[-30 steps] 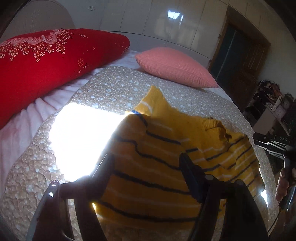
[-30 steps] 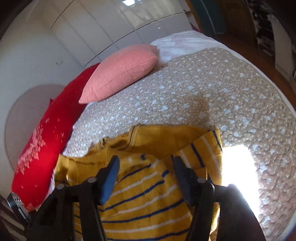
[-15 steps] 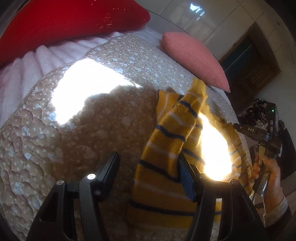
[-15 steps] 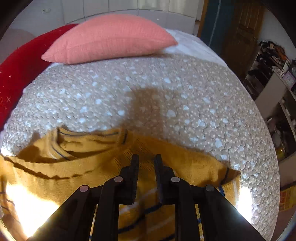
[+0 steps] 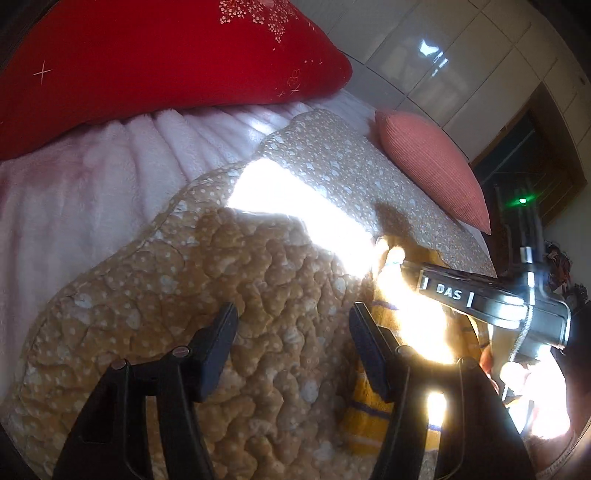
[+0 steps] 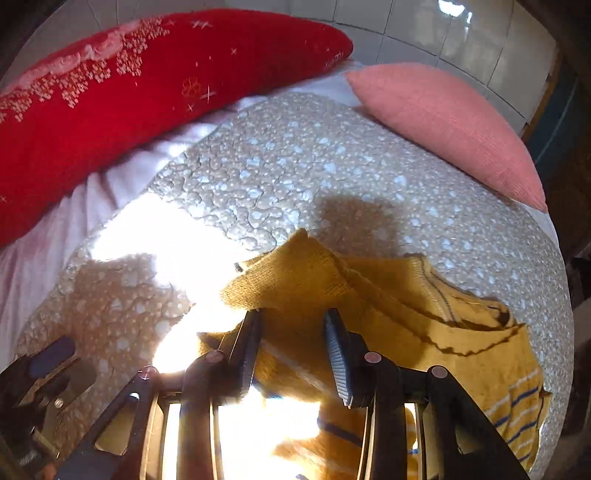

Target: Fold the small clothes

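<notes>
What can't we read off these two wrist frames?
- Yellow sweater, right wrist view: the part nearest the camera is washed out by sun glare and covered by the right tool, whose jaws are opening with nothing pinched.
- Sweater, left wrist view: mostly behind glare and the right tool's body.
- Hand, left wrist view: overexposed, cut off by the edge.
- Sweater's right end, right wrist view: cut off.

bed [image 6: 332, 162] quilted, sunlit | wall [image 6: 424, 33] glossy tiles | door [image 5: 517, 166] dark (wooden)
</notes>
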Motion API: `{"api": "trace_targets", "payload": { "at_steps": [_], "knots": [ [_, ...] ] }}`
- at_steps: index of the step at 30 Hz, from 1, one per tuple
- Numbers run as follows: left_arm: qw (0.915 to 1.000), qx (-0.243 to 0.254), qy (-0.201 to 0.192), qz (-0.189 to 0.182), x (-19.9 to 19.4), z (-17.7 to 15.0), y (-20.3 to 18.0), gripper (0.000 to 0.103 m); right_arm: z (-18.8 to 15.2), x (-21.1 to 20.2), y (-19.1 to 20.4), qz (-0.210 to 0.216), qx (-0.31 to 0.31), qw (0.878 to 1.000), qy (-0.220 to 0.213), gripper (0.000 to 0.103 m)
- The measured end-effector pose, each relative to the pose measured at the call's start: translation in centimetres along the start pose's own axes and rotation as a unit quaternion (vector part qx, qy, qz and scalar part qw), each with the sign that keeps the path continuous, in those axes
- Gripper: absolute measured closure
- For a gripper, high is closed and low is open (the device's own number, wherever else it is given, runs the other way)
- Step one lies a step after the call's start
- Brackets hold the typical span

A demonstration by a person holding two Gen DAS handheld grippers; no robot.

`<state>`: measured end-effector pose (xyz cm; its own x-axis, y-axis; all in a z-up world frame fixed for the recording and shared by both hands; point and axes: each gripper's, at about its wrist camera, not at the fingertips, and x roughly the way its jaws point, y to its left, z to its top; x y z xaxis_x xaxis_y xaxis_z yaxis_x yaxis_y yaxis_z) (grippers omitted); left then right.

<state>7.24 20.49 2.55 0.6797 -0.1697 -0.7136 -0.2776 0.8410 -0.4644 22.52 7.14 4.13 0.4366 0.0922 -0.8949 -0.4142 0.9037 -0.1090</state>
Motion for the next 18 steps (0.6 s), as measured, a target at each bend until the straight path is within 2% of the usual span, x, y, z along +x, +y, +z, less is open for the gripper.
{"api": "trace_targets", "payload": {
  "at_steps": [1, 2, 4, 5, 8, 10, 12, 14, 16, 18],
  "knots": [
    [1.0, -0.001, -0.001, 0.002, -0.1, 0.0, 0.1, 0.041, 0.2, 1.6, 0.4, -0.006, -0.005, 1.0, 0.026, 0.063],
    [1.0, -0.002, 0.0, 0.002, -0.1, 0.0, 0.2, 0.041, 0.3, 2.1, 0.6, -0.02, -0.011, 0.999, 0.026, 0.062],
    [1.0, -0.002, 0.0, 0.0, -0.2, 0.1, 0.2, 0.041, 0.6, 1.6, 0.5, -0.042, -0.011, 0.999, 0.025, 0.049],
    [1.0, 0.001, -0.002, 0.0, -0.3, -0.1, 0.0, 0.041, 0.5, 0.9, 0.2, -0.039, -0.005, 0.999, 0.025, 0.049],
    [0.9999, 0.015, -0.007, 0.0, -0.6, -0.3, -1.0, 0.041, -0.9, -3.0, -2.0, -0.012, 0.018, 1.0, -0.015, 0.049],
    [0.9997, 0.024, -0.01, -0.003, -0.7, -0.6, -1.7, 0.041, -2.6, -5.6, -4.8, -0.01, 0.041, 0.999, -0.032, 0.04],
    [0.9995, 0.031, -0.009, -0.003, -0.8, -0.9, -2.3, 0.041, -5.3, -7.4, -8.5, -0.004, 0.074, 0.997, -0.038, 0.039],
    [0.9992, 0.038, -0.01, -0.004, -0.8, -1.3, -2.9, 0.041, -8.8, -8.2, -12.9, 0.02, 0.118, 0.993, -0.022, 0.039],
    [0.9988, 0.047, -0.011, -0.009, -0.9, -1.8, -3.5, 0.04, -13.3, -8.3, -18.0, 0.036, 0.182, 0.983, -0.006, 0.039],
    [0.9982, 0.056, -0.012, -0.017, -1.4, -2.4, -4.3, 0.04, -18.4, -8.2, -23.4, 0.031, 0.256, 0.966, 0.007, 0.042]
  ]
}}
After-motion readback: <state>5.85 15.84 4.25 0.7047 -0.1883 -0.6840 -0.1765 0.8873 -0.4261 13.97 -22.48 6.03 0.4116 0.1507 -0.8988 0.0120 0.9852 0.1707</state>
